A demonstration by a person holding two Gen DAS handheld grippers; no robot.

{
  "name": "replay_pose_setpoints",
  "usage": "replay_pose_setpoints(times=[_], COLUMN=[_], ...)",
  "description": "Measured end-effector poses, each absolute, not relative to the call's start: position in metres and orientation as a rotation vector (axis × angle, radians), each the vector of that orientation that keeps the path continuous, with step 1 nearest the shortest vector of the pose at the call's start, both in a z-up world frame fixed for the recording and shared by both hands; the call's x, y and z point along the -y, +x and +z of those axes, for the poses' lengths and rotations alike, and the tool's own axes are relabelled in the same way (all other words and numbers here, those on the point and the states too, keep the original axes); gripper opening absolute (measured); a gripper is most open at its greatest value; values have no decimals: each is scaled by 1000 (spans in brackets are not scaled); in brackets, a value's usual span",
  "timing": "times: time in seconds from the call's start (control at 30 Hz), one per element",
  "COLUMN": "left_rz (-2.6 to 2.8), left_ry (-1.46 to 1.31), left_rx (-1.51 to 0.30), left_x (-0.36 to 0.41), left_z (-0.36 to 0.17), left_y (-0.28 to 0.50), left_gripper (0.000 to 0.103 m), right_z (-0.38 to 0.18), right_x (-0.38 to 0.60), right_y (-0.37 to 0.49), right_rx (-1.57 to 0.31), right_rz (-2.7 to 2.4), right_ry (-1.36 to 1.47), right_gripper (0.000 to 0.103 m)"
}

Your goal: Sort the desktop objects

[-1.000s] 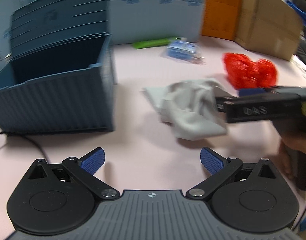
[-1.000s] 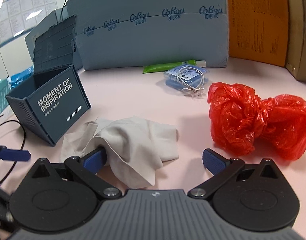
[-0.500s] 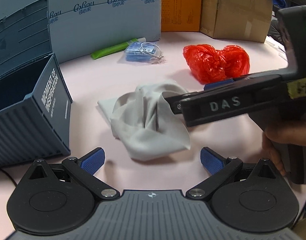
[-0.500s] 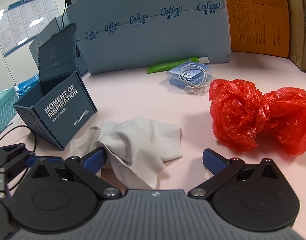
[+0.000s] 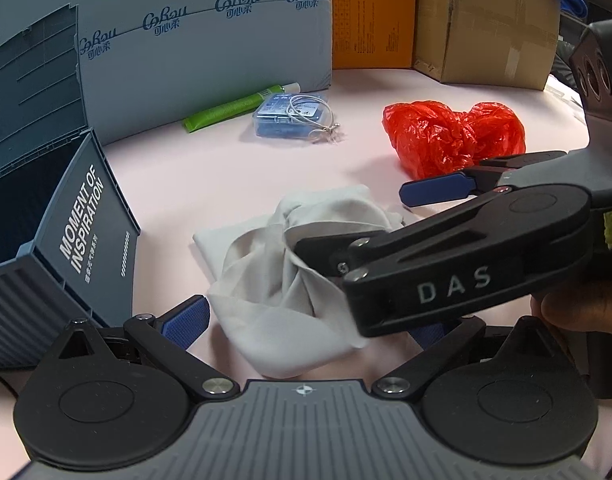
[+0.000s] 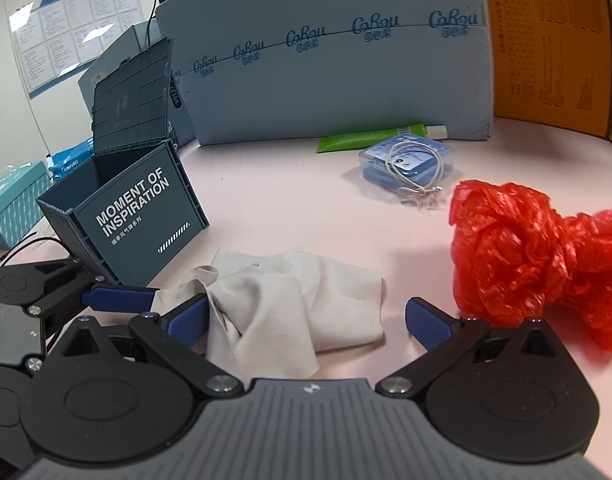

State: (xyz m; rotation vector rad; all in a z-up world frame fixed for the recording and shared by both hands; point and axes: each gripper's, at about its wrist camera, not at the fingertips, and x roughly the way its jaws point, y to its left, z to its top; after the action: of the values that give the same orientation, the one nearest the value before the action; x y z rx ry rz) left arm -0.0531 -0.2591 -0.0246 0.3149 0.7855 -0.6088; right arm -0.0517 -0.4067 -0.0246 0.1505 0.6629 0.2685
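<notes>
On your far left the dark blue storage box (image 6: pixel 142 216) stands with its lid up on the pink table (image 6: pixel 290 208). Just beside it your left gripper (image 5: pixel 306 320) is spread wide, gripping nothing, its fingers either side of the crumpled grey cloth (image 6: pixel 290 304). Your right gripper (image 6: pixel 306 318) is also wide open over that cloth, one blue pad touching its folds. Behind lie a green tube (image 6: pixel 369 138) and a blue case (image 6: pixel 405 158); the red plastic bag (image 6: pixel 533 256) sits rightmost.

Soft matt cloth (image 6: pixel 290 300), crinkly glossy bag (image 6: pixel 537 256), probably plastic
</notes>
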Motion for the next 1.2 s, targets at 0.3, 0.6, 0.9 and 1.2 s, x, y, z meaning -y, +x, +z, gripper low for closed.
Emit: replay_pose_setpoints(times=[0.3,0.6,0.9,1.2], left_rz=[-602,-615,-611,-597], left_ry=[306,297,262,262], left_rx=[-797,-791,-764,-758], left_x=[263,264,259,261], left_z=[-30,-32,-35,-35], left_y=[-44,-44,-45,-46], left_gripper=[102,102,102,103], right_z=[-28,-26,-25,-26], right_x=[404,404,419,427], right_y=[-45,-44,-54,-60], right_rx=[-665,-679,-687,-693], right_rz=[296,303,278,219], right_ry=[129,96,114,180], right_gripper=[103,103,103,103])
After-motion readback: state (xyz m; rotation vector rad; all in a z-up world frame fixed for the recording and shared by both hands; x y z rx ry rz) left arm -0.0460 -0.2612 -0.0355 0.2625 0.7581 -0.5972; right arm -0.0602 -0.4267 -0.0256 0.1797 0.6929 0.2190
